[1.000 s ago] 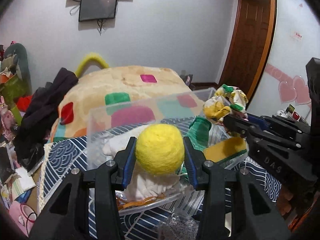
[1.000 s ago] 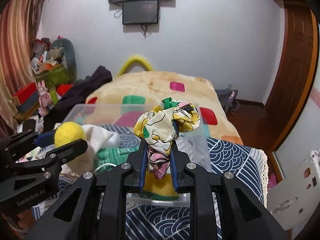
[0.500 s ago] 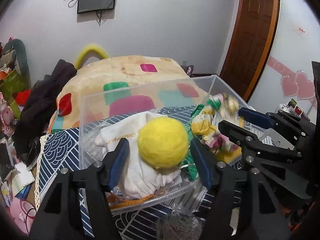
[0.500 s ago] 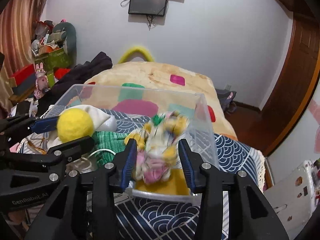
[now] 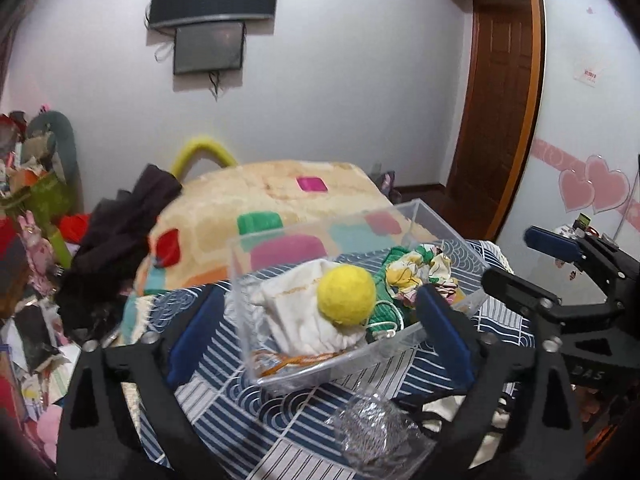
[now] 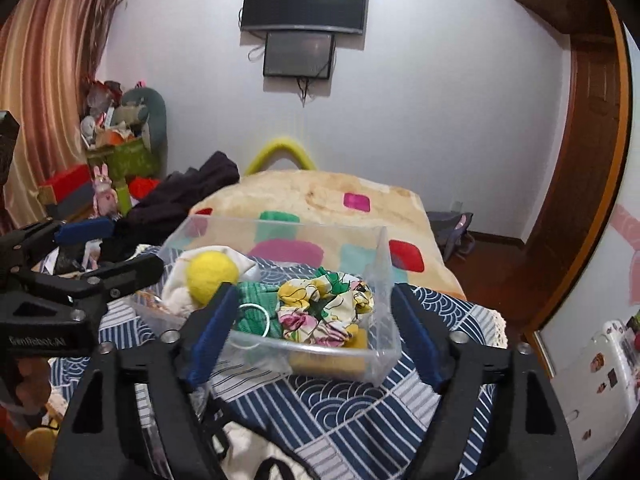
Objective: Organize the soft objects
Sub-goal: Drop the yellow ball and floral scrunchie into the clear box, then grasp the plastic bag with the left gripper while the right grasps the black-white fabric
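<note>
A clear plastic box stands on the blue patterned cloth. In it lie a yellow felt ball on a white cloth pouch, a green knit item, a floral scrunchie and a yellow sponge. My left gripper is open and empty, in front of the box. My right gripper is open and empty, also just short of the box. Each gripper shows in the other's view.
A steel wool scourer in clear wrap lies on the cloth in front of the box. A blanket with coloured squares is behind. Dark clothes and clutter pile at the left. A wooden door is at the right.
Both grippers opened and drew back. The yellow ball dropped onto the white pouch and the floral scrunchie dropped into the right side of the box.
</note>
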A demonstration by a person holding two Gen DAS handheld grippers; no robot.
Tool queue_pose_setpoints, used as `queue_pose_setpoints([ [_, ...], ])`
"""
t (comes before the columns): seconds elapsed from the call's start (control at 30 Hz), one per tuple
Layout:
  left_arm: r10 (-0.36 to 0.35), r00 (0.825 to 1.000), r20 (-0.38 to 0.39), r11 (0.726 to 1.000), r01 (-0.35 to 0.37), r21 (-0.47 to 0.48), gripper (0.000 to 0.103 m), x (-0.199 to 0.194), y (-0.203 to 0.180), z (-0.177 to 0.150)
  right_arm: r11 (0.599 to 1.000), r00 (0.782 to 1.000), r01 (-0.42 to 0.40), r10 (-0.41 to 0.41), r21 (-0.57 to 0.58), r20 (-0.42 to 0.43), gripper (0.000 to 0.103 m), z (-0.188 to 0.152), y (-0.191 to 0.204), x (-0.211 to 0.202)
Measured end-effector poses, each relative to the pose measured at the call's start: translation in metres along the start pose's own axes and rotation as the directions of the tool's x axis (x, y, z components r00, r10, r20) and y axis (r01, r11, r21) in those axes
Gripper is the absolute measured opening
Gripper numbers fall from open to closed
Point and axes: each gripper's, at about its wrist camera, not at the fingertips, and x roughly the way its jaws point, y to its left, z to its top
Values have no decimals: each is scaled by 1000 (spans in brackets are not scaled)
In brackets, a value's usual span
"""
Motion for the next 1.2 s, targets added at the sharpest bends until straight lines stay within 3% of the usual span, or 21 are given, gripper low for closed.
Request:
queue_pose_setpoints([
  [0.17,27,999,34,1000,-28,14,101,-25,3,-9,1000,1000,-22,22,20,-2,85,-13,2,-10],
  [0.37,25,1000,3,998,-26,53,101,-37,-4,-35,1000,998,-21,21,3,-51,100,-42,15,-9],
  [0.47,25,1000,-18,997,-23,77,101,-40,-8,-52,999,996,-33,33,2,-87,101,-60,21,-9],
  [0.8,1,988,-155,1000,2,20,101,-24,-2,-96,991,947,-116,129,61,-294,102,-107,30,22],
  [1.0,-15,978,-209,1000,13,-15,101,-7,-3,-104,998,950,-52,42,-23,-310,102,-117,37,30],
  [1.13,-23,976,-217,1000,24,-1,101,0,-11,-105,999,953,-46,51,22,-299,86,-120,26,26],
  [1.2,-28,974,-224,999,31,7,101,5,-17,-105,999,957,-37,44,28,-288,66,-119,22,22],
])
